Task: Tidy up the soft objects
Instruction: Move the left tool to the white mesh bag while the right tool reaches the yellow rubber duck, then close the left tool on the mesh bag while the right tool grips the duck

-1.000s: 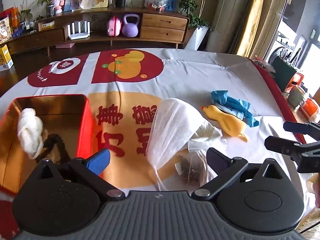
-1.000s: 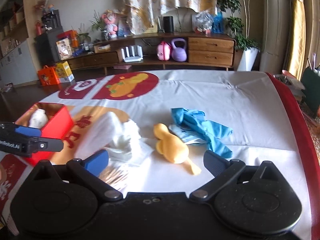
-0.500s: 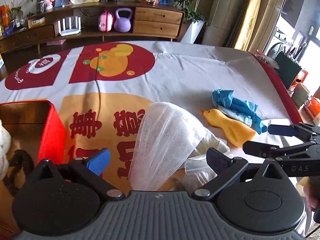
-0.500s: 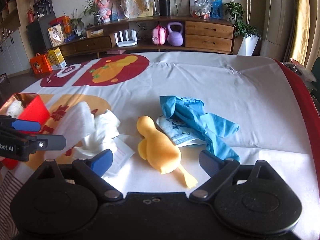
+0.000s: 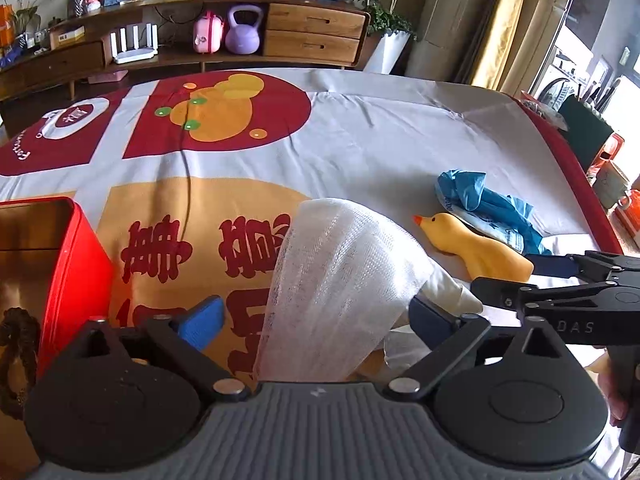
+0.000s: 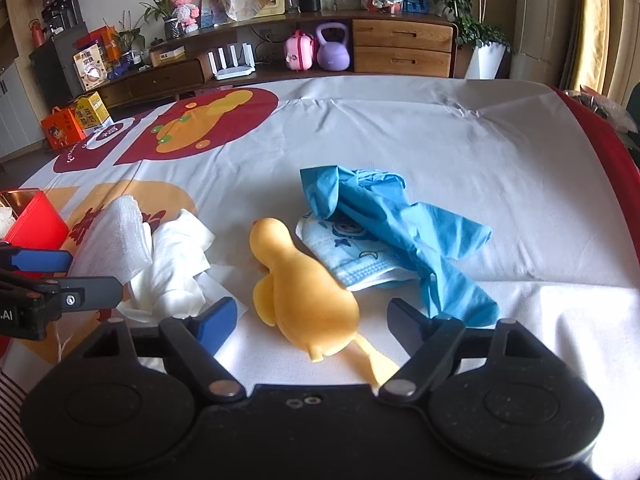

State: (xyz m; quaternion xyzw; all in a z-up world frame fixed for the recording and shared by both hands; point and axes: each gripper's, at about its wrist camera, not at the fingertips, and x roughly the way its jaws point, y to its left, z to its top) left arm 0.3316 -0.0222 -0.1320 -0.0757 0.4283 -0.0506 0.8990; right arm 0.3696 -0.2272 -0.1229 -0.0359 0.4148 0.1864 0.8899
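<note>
Closing but not yet pressing, the left hand-held gripper (image 5: 316,316) straddled the white gauze (image 5: 340,280) and the right hand-held gripper (image 6: 310,318) the yellow duck (image 6: 304,292), the blue glove (image 6: 384,216) lying just beyond on the bench (image 6: 440,140).

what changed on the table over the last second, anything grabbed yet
Both grippers came down closer: the left gripper over the white mesh cloth, the right gripper around the yellow rubber duck, jaws closing, nothing gripped yet. Duck, cloth, blue glove and red tin lie unmoved.
</note>
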